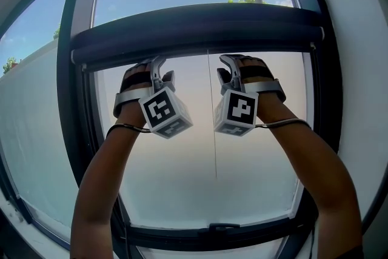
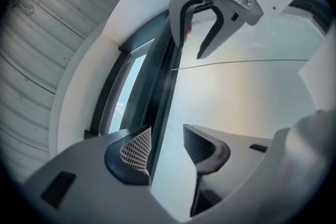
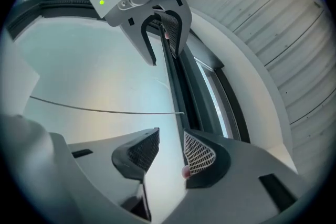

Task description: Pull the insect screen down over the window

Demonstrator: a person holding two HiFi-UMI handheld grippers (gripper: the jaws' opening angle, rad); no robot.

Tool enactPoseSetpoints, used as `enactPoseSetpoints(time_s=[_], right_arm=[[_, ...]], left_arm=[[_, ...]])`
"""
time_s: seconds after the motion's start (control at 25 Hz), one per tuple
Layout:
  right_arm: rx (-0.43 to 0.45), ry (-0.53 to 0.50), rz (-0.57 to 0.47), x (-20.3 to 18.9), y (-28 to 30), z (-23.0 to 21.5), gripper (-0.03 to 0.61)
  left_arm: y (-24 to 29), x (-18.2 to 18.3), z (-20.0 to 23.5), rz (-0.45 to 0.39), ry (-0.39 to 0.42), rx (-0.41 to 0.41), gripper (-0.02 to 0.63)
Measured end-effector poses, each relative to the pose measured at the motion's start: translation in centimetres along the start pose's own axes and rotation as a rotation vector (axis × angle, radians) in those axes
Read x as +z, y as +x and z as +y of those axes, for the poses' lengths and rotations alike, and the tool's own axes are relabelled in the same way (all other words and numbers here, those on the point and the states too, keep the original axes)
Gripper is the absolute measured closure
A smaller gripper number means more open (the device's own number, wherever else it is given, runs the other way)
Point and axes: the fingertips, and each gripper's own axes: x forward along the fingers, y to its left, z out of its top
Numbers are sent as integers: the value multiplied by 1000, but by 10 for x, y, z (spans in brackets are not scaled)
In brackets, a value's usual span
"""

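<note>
Just under the insect screen's dark rounded bar (image 1: 200,27), high across the dark-framed glass window (image 1: 327,100), the left gripper (image 1: 159,65) and the right gripper (image 1: 233,63) hover, jaws apart, holding nothing.

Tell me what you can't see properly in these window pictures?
Head view: whether the hazy pane under the dark bar is mesh or glass; too fine.
Head view: whether the left gripper or right gripper touches that bar; seen from behind, unclear.
Head view, thin cord: lower end too faint against glass.
Head view, window frame: top cut off by the edge.
</note>
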Motion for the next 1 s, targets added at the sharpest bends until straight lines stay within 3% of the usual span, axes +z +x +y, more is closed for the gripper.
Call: enactPoseSetpoints(time_s=[0.16, 0.28, 0.48, 1.0], right_arm=[[-31, -76, 1, 7, 8, -19, 440], [-35, -74, 20, 5, 14, -26, 428], [-2, -78, 55, -4, 24, -26, 417], [78, -119, 146, -34, 38, -19, 417]], left_arm=[[11, -5, 4, 49, 22, 8, 440], [17, -3, 5, 44, 20, 7, 440], [26, 10, 8, 23, 30, 12, 440], [46, 16, 4, 67, 38, -11, 440]])
